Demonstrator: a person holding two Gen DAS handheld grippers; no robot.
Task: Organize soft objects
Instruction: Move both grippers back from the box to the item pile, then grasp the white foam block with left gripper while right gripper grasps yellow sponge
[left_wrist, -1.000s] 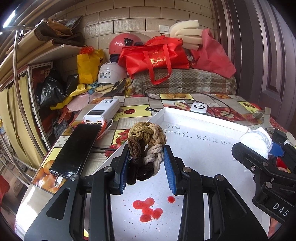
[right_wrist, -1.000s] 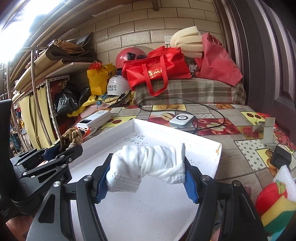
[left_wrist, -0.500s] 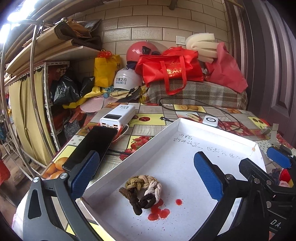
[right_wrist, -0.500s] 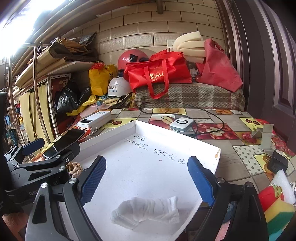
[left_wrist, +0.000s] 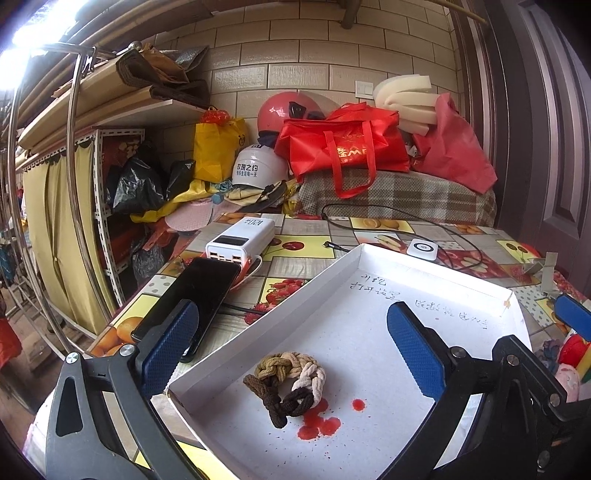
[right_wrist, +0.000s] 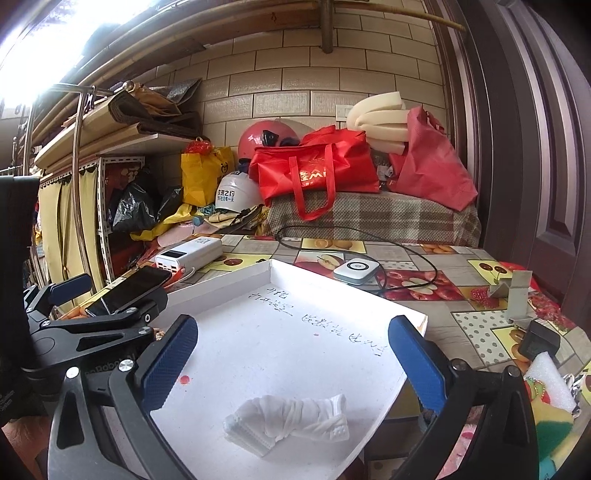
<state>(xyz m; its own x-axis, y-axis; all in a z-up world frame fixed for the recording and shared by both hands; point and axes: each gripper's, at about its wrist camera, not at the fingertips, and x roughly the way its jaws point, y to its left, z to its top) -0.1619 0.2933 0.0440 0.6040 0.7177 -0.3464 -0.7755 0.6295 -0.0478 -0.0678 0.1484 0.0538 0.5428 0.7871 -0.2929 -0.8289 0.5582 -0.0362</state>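
Soft things: two, both lying in the white tray (left_wrist: 325, 273)
Braided rope knot (left_wrist: 284, 384): one, near the tray's left corner
White cloth bundle (right_wrist: 291, 417): one, near the tray's front edge
Left tool (left_wrist: 291, 358): spread wide, empty, above the knot
Right tool (right_wrist: 291, 358): spread wide, empty, above the bundle

Right tongs (right_wrist: 293, 356) gape above knotted white cloth (right_wrist: 290, 421) in tray (right_wrist: 280, 271).
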